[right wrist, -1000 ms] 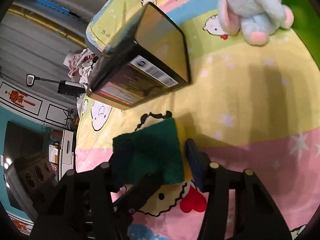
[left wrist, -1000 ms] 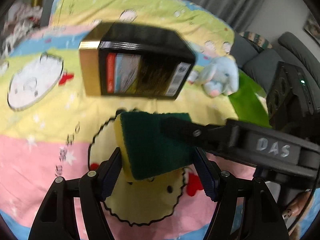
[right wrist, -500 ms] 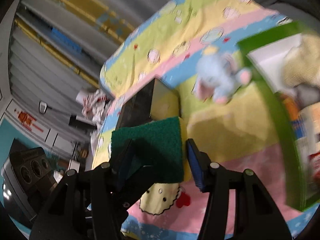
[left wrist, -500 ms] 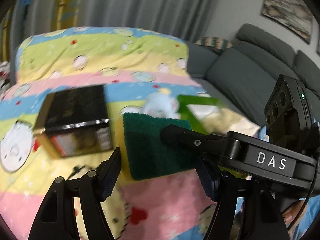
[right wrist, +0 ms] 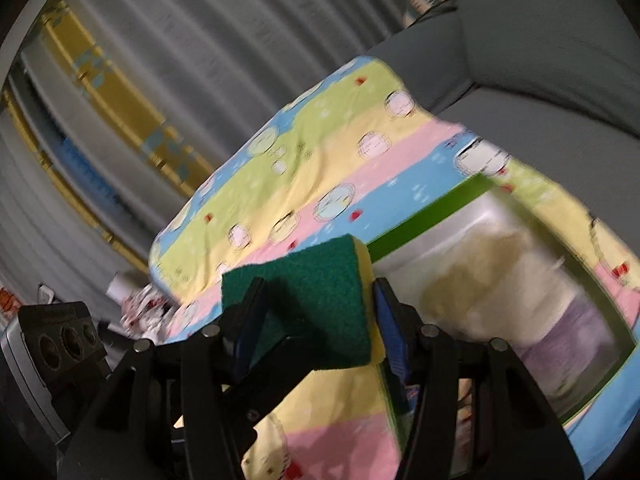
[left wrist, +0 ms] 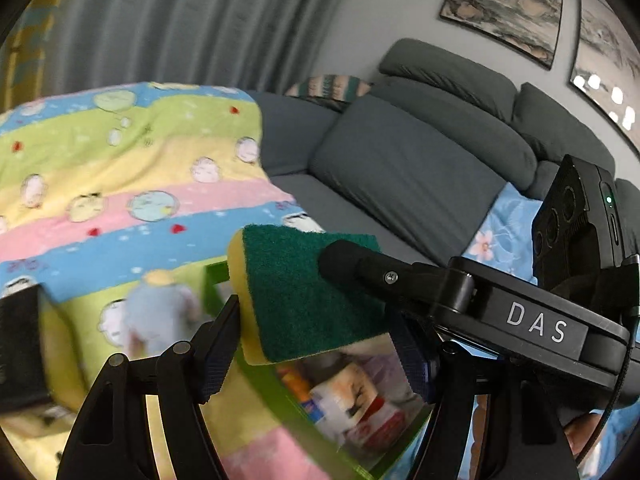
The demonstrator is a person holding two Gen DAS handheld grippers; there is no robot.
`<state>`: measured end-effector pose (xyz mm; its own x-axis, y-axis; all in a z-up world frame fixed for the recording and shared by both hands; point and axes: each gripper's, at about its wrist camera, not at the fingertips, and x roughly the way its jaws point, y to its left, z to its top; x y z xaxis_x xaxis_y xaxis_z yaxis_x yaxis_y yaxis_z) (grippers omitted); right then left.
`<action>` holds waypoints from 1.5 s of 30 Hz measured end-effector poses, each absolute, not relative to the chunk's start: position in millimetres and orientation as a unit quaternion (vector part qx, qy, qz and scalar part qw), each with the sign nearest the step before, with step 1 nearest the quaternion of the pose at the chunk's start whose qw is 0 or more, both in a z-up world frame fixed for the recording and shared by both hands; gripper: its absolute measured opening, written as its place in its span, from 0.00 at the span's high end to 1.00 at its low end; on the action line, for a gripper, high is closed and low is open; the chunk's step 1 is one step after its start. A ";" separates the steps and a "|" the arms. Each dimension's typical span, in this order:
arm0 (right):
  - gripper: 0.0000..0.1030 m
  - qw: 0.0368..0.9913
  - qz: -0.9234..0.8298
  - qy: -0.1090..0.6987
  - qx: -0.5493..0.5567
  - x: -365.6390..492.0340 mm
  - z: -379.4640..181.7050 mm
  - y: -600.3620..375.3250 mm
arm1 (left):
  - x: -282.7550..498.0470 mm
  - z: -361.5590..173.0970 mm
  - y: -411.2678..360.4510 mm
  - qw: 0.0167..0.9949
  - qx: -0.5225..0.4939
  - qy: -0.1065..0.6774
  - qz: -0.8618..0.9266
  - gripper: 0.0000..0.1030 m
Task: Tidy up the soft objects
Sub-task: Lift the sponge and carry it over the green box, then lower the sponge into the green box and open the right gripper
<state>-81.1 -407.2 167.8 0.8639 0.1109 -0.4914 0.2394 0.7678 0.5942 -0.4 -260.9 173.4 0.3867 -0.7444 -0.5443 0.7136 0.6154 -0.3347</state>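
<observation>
Currently both grippers meet on one scouring sponge (left wrist: 308, 300), yellow foam with a dark green abrasive face, held up in the air above the striped cartoon blanket (left wrist: 120, 160). In the left wrist view, the left gripper (left wrist: 320, 344) has its two blue-padded fingers (left wrist: 218, 348) on either side of the sponge; the left pad touches the yellow edge, while the right pad sits behind the sponge's lower right corner, so full contact there is hard to confirm. The right gripper (right wrist: 316, 328) crosses in from the right in that view, one black finger lying over the green face. In the right wrist view its fingers are closed on the sponge (right wrist: 304, 300), pads pressing the green face and the yellow side.

Below and beyond the sponge sits a green-walled storage box (right wrist: 424, 220), its contents blurred: something cream and fluffy, something pale purple, and printed packaging. A pale blue plush toy (left wrist: 156, 312) lies on the blanket just left of the box, smeared by motion. A dark box (left wrist: 20, 344) shows at the left edge. Behind, a grey sofa (left wrist: 420, 152) runs along the wall under two framed paintings (left wrist: 504, 4), and grey curtains (left wrist: 192, 24) hang at the far left.
</observation>
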 end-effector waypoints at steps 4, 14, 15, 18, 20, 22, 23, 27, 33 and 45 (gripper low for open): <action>0.48 0.888 -0.056 0.268 0.370 -75.7 148.5 -429.3 | 7.0 160.4 -286.7 0.823 -0.004 0.350 -0.448 0.31; 0.48 0.870 -0.118 0.292 0.379 -63.1 119.3 -457.5 | 26.8 120.0 -320.0 0.780 -0.027 0.411 -0.471 0.31; 0.48 0.868 -0.122 0.297 0.379 -63.1 116.2 -458.9 | 28.1 117.0 -321.4 0.778 -0.026 0.416 -0.470 0.31; 0.48 0.861 -0.128 0.306 0.384 -60.7 109.1 -462.5 | 29.7 109.9 -324.7 0.775 -0.026 0.427 -0.466 0.31; 0.48 0.860 -0.134 0.309 0.382 -59.5 106.3 -463.7 | 29.1 106.5 -324.9 0.774 -0.026 0.431 -0.462 0.31; 0.48 0.860 -0.146 0.316 0.374 -59.1 105.3 -463.3 | 29.0 103.9 -324.9 0.777 -0.026 0.436 -0.454 0.31; 0.48 0.860 -0.157 0.318 0.367 -59.9 105.2 -463.1 | 27.9 103.4 -324.3 0.779 -0.024 0.435 -0.451 0.31; 0.50 0.859 -0.170 0.321 0.361 -63.4 104.7 -463.7 | 24.2 104.3 -318.4 0.782 -0.025 0.432 -0.449 0.31; 0.37 0.862 -0.182 0.310 0.357 -72.5 112.5 -461.1 | 17.1 115.5 -300.2 0.778 -0.039 0.430 -0.457 0.30; 0.08 0.886 -0.221 0.276 0.300 -98.6 143.6 -437.7 | 0.6 137.4 -229.3 0.812 -0.061 0.408 -0.413 0.19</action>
